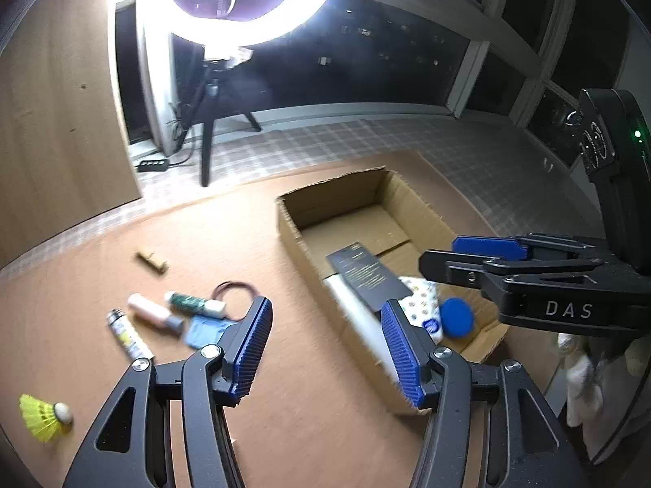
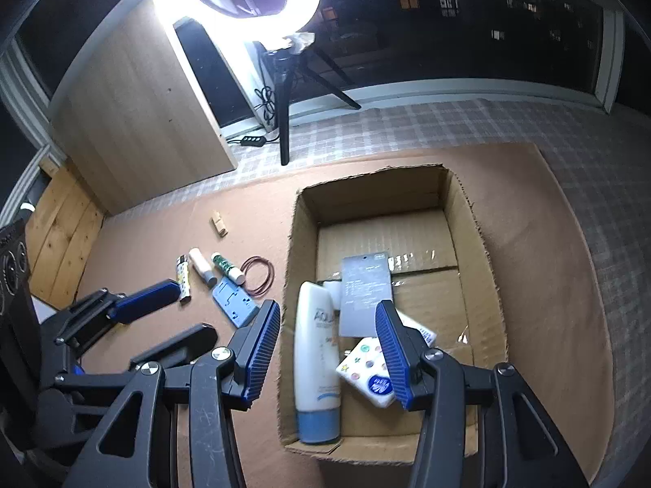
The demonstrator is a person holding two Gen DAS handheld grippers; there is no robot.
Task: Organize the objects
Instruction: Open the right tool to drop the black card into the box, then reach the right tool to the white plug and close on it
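Both claws hung wide and empty. Right claw [image 2: 327, 349] hovered over the cardboard box [image 2: 480, 244], above the white tube [image 2: 315, 358] lying inside. Left claw [image 1: 325, 345] faced loose items left of the box: lighter [image 1: 128, 335], blue card [image 1: 203, 331], shuttlecock [image 1: 42, 417], seemingly awaiting collection.

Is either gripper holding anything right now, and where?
Nothing. The left gripper and right gripper are both open and empty.
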